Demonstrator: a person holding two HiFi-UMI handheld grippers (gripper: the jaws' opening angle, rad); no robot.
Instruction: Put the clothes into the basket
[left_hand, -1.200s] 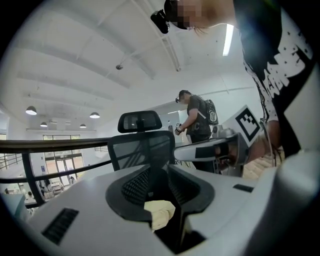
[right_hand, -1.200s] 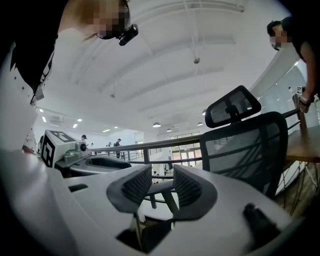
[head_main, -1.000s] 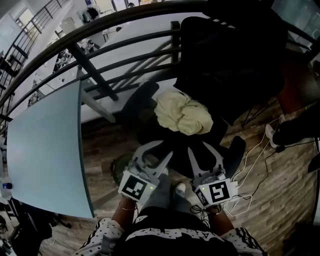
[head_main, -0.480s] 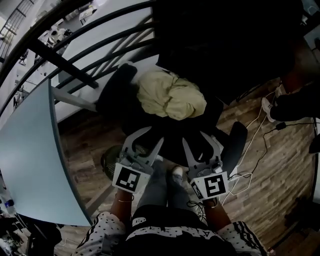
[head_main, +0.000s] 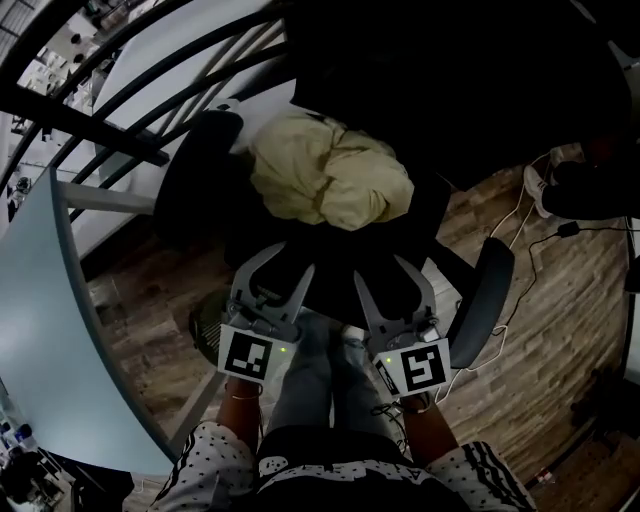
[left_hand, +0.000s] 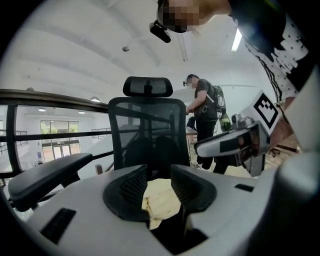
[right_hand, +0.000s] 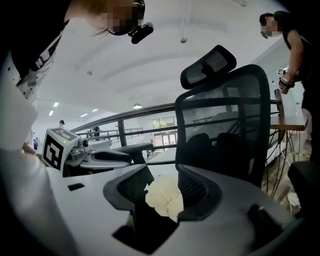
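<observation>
A crumpled pale yellow garment (head_main: 325, 170) lies on the seat of a black mesh office chair (head_main: 440, 90). It shows through the gap of the jaws in the left gripper view (left_hand: 161, 200) and the right gripper view (right_hand: 165, 197). My left gripper (head_main: 285, 262) and right gripper (head_main: 382, 268) are side by side at the seat's front edge, short of the garment and pointing at it. Both pairs of jaws are opening and hold nothing. In their own views, the left gripper (left_hand: 159, 177) and right gripper (right_hand: 165, 181) frame the cloth lying farther off.
The chair's armrests (head_main: 195, 170) (head_main: 483, 300) flank the seat. A dark railing (head_main: 120, 90) runs behind, with a pale table panel (head_main: 50, 330) at the left. Cables (head_main: 520, 250) lie on the wood floor at right. A person (left_hand: 205, 120) stands beyond the chair back.
Both grippers have come down and forward toward the chair seat, and their jaws have spread wider. The chair and garment now loom larger in the head view.
</observation>
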